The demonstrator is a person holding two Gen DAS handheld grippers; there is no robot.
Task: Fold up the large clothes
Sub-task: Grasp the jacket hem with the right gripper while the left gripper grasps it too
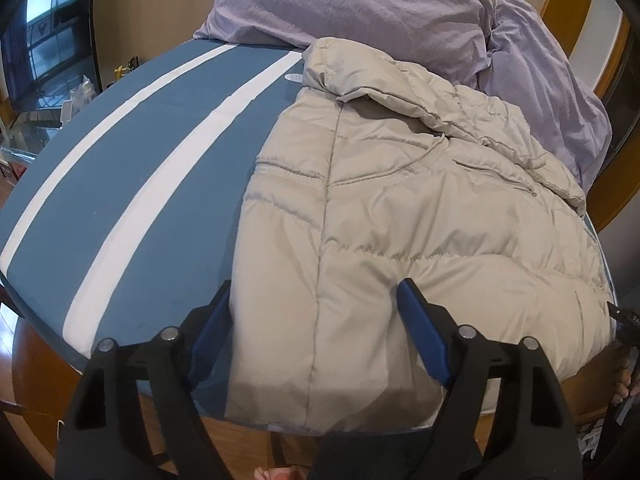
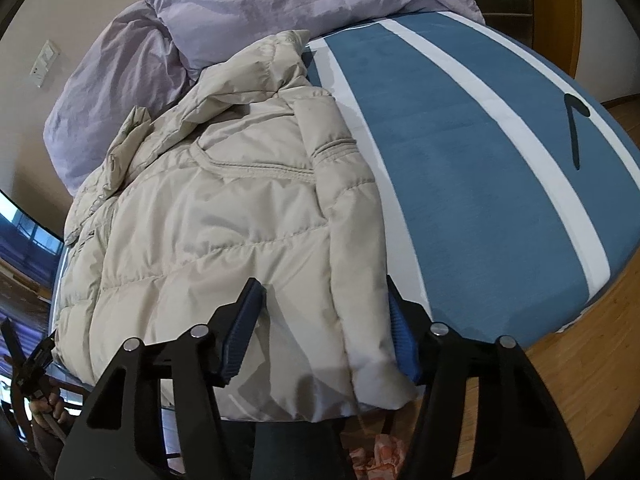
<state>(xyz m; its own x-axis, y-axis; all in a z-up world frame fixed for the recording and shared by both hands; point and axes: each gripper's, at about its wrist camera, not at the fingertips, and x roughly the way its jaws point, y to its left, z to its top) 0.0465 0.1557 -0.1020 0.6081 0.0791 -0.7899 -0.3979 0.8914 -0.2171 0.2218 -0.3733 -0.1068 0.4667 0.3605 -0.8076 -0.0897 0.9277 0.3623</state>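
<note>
We cannot see the lower hem of the beige puffer jacket (image 1: pixel 400 208) clearly — it drapes over the near edge of the bed (image 1: pixel 132 184) and falls into shadow beneath both grippers, and the sleeves are folded in, so their ends are hard to pick out. Its collar bunches up against the purple pillows (image 1: pixel 360 4) at the bed's far edge, partly hiding where jacket ends and pillow begins. The jacket lies with its long axis running from the near edge to the far edge, collar pointing away from us, hem toward us; in the left wrist view it occupies the right-hand part of the blue, white-striped mattress cover. Our left gripper (image 1: pixel 316 316) is spread wide, its blue pads straddling the jacket's left hem corner, one finger just off the fabric over the cover. Our right gripper (image 2: pixel 324 316) is likewise spread, its pads either side of the folded sleeve edge near the hem — whether they touch the fabric we cannot tell.
</note>
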